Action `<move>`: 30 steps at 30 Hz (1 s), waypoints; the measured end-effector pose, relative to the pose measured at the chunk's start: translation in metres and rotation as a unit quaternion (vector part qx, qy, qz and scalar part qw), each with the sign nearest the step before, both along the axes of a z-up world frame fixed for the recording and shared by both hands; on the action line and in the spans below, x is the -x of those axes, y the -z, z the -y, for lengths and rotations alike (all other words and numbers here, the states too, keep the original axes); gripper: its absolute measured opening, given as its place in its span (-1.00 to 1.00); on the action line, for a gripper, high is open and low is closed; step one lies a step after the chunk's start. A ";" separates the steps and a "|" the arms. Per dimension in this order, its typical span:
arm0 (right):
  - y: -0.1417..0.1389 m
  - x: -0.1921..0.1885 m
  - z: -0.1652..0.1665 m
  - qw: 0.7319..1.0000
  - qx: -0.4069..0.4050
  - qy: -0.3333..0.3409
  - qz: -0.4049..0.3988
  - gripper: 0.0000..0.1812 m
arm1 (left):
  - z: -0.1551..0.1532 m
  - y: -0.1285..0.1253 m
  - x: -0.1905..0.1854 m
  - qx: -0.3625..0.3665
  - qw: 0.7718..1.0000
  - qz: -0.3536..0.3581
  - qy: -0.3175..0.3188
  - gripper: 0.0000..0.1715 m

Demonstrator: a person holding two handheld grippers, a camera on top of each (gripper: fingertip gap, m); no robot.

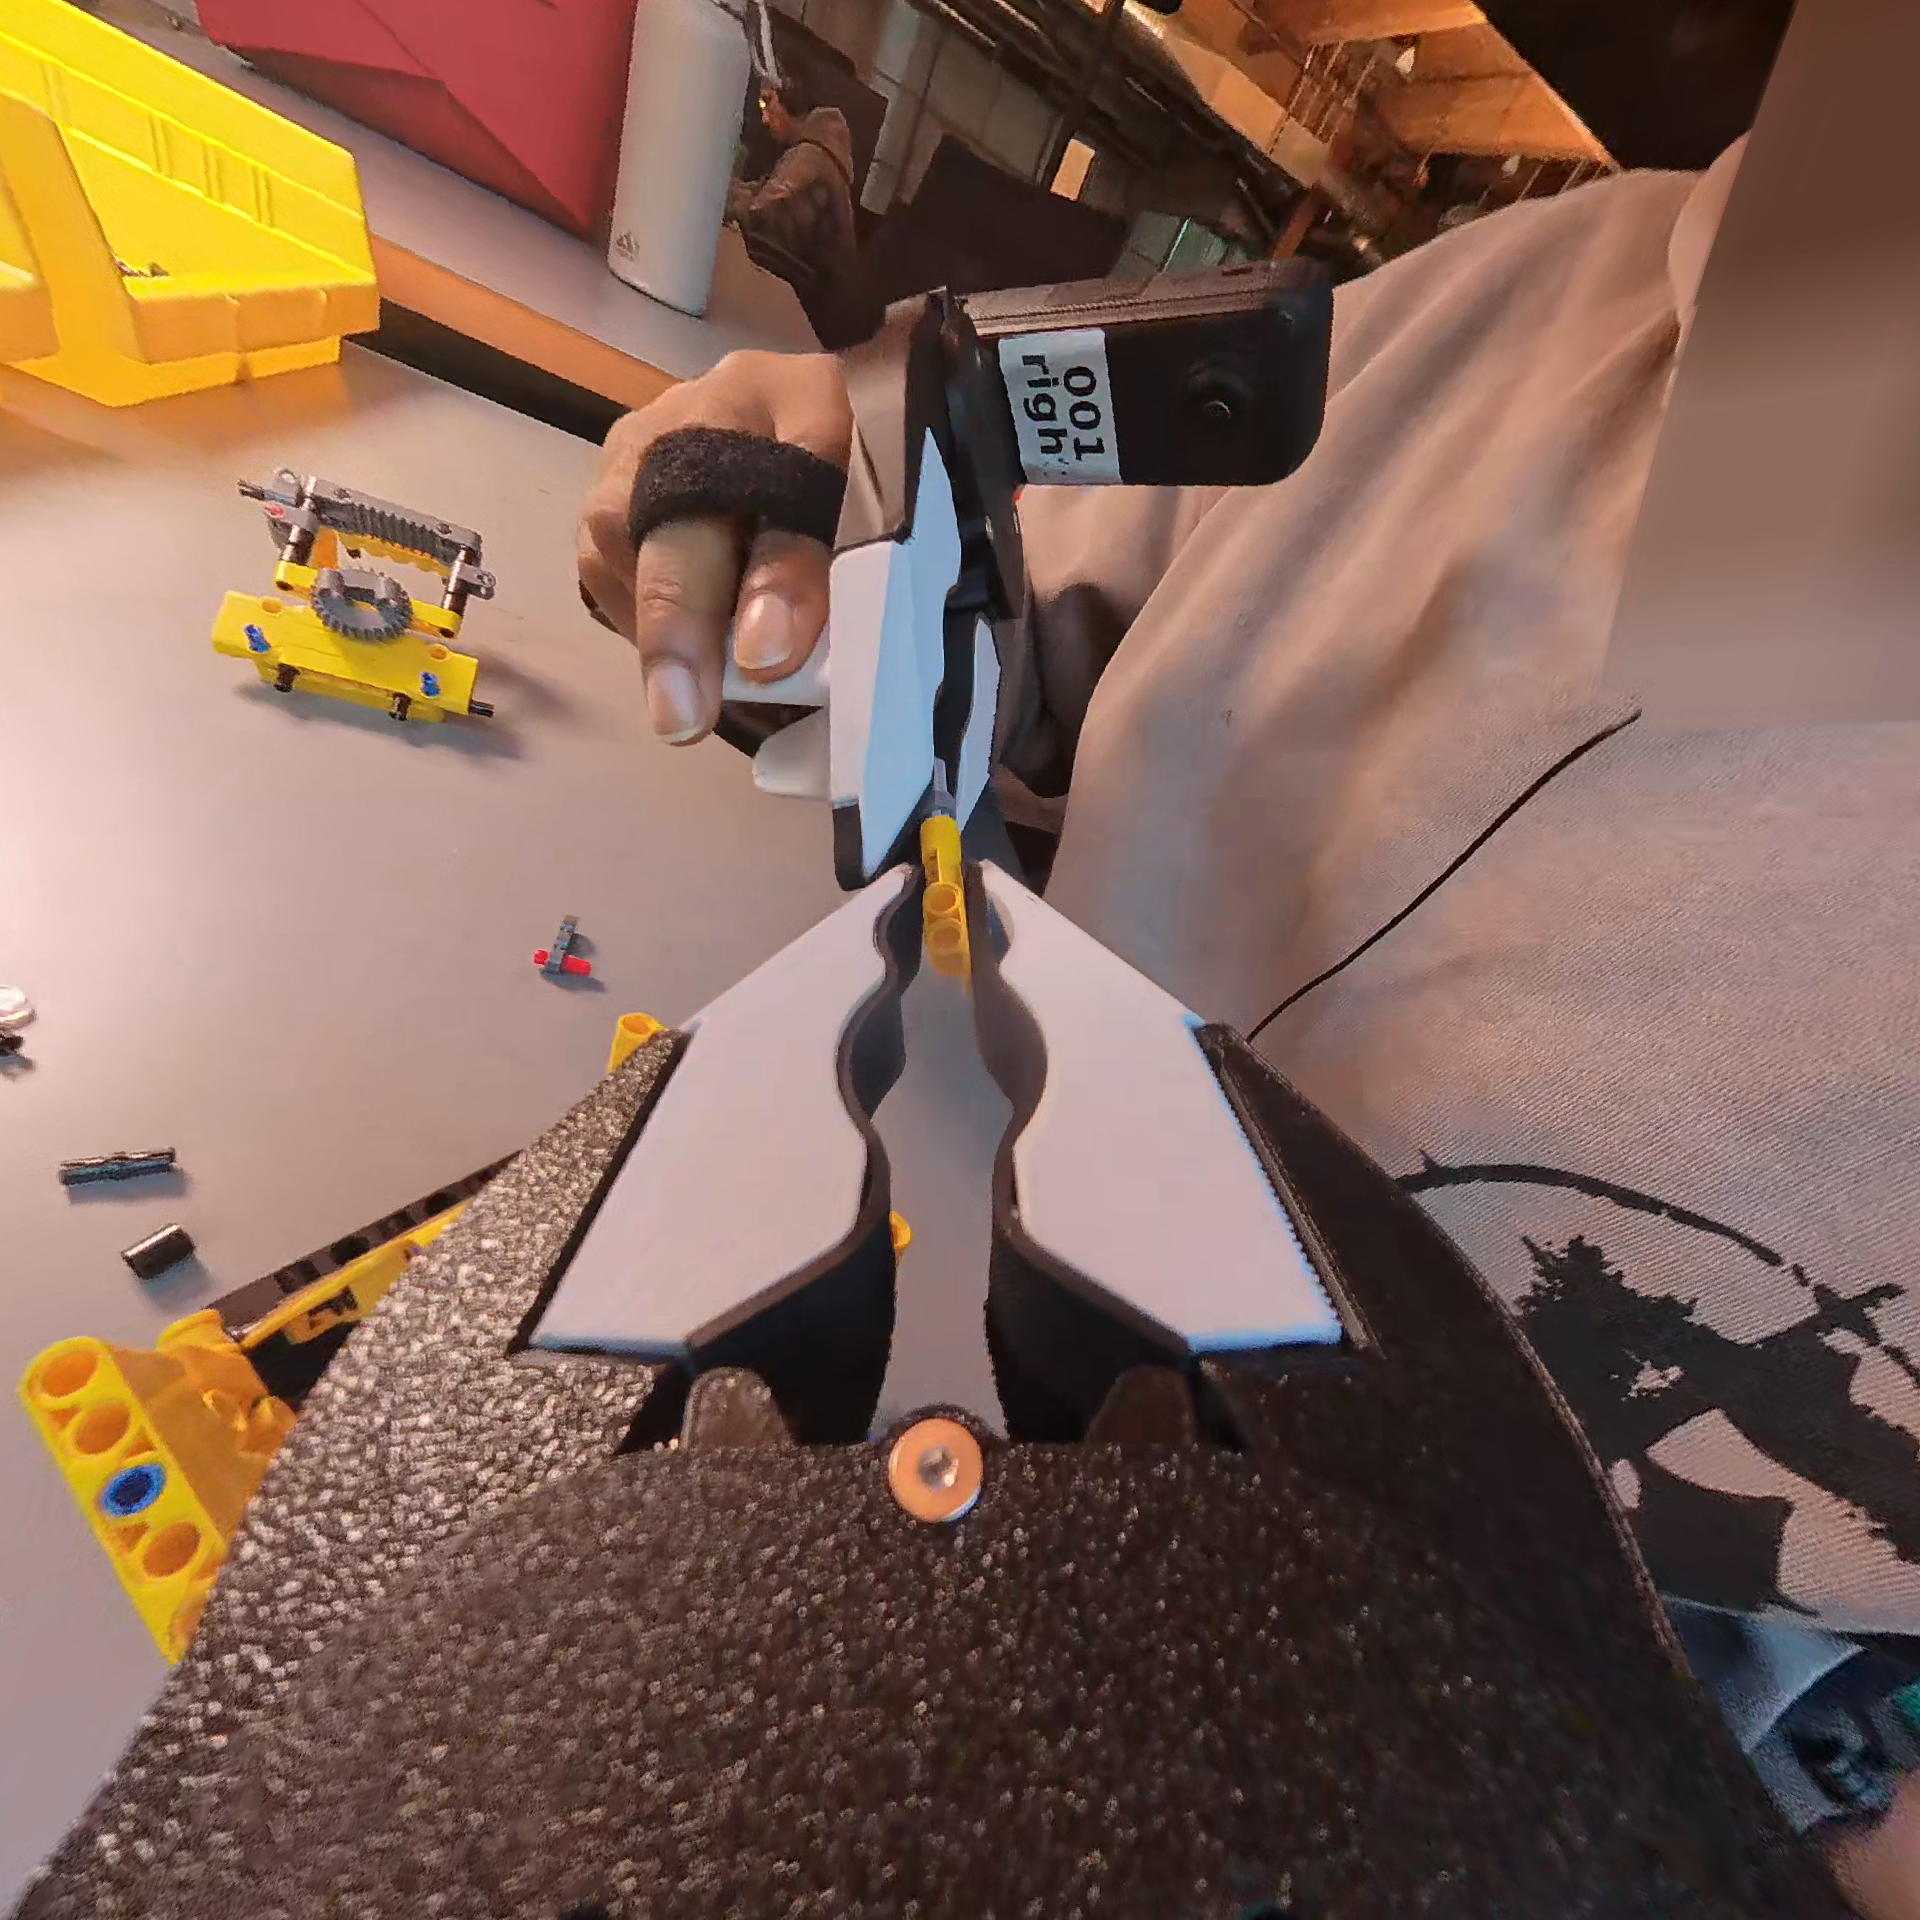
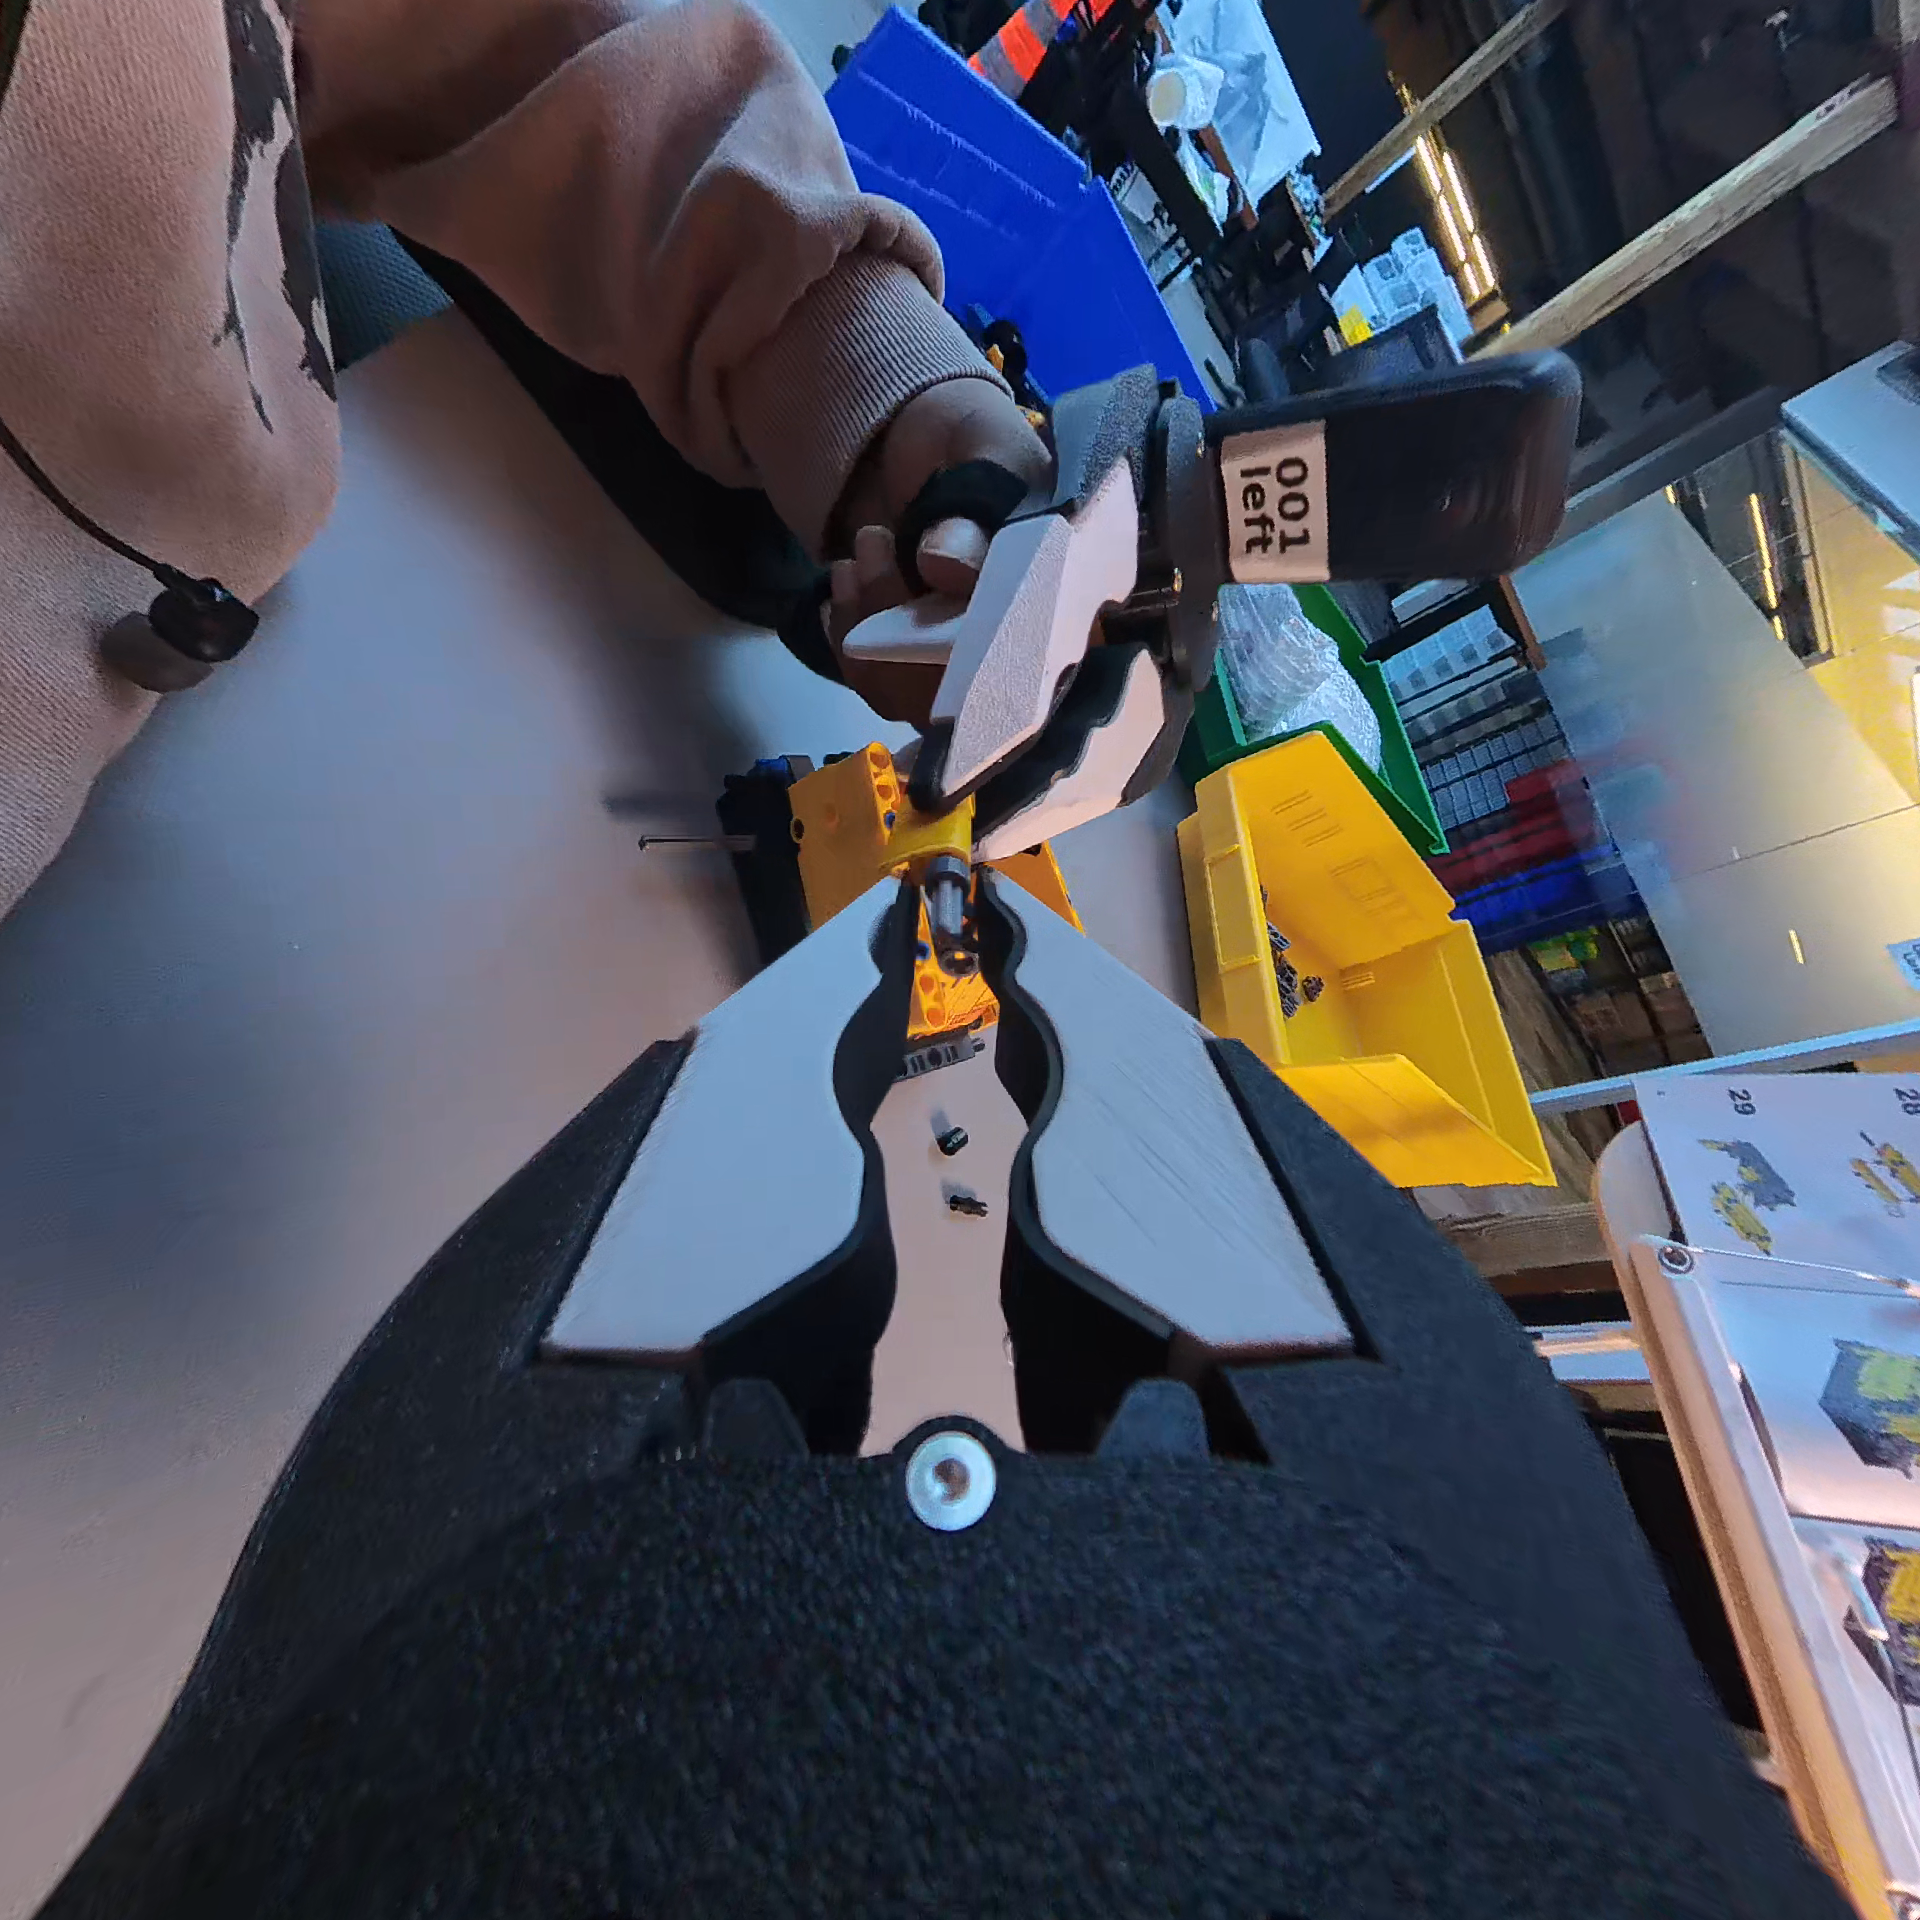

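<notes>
My left gripper (image 1: 943, 883) is shut on a small yellow holed beam (image 1: 943, 920) and holds it above the grey table (image 1: 312, 883). My right gripper (image 1: 925, 831) meets it tip to tip from the far side. It is shut on a short grey pin (image 1: 940, 802) that touches the beam's end. In the right wrist view my right gripper (image 2: 943, 891) pinches the grey pin (image 2: 948, 902). My left gripper (image 2: 948, 812) holds the yellow beam (image 2: 925, 834) just beyond it. A larger yellow and black brick model (image 2: 831, 847) lies on the table behind them.
A yellow geared sub-assembly (image 1: 353, 613), a red and grey pin (image 1: 561, 951) and black pins (image 1: 116, 1166) lie on the table. The yellow brick model (image 1: 135, 1455) shows at lower left. Yellow bin (image 2: 1351, 987), blue bin (image 2: 987, 208), green bin (image 2: 1299, 665), instruction booklet (image 2: 1818, 1299), white bottle (image 1: 675, 156). Left and right tips are no more than a few centimetres apart. Left tips and right tips are each some 25 cm from the yellow geared sub-assembly (image 1: 353, 613).
</notes>
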State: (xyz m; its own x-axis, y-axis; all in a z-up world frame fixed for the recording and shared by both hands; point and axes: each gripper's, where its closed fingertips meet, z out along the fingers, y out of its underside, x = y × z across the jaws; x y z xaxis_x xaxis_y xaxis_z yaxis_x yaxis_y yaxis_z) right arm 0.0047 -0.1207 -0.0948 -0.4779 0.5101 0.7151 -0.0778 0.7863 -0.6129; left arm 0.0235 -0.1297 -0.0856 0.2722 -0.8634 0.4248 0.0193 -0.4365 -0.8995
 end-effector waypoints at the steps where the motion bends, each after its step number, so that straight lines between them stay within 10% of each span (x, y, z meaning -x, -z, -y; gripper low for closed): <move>1: -0.001 0.000 0.000 1.000 -0.002 -0.001 0.001 -0.91 | -0.001 -0.001 0.000 0.013 1.000 0.010 0.000 -0.92; 30: -0.004 -0.005 -0.016 1.000 0.021 0.000 0.019 -0.94 | -0.007 0.005 0.019 0.014 0.999 -0.021 -0.043 -0.92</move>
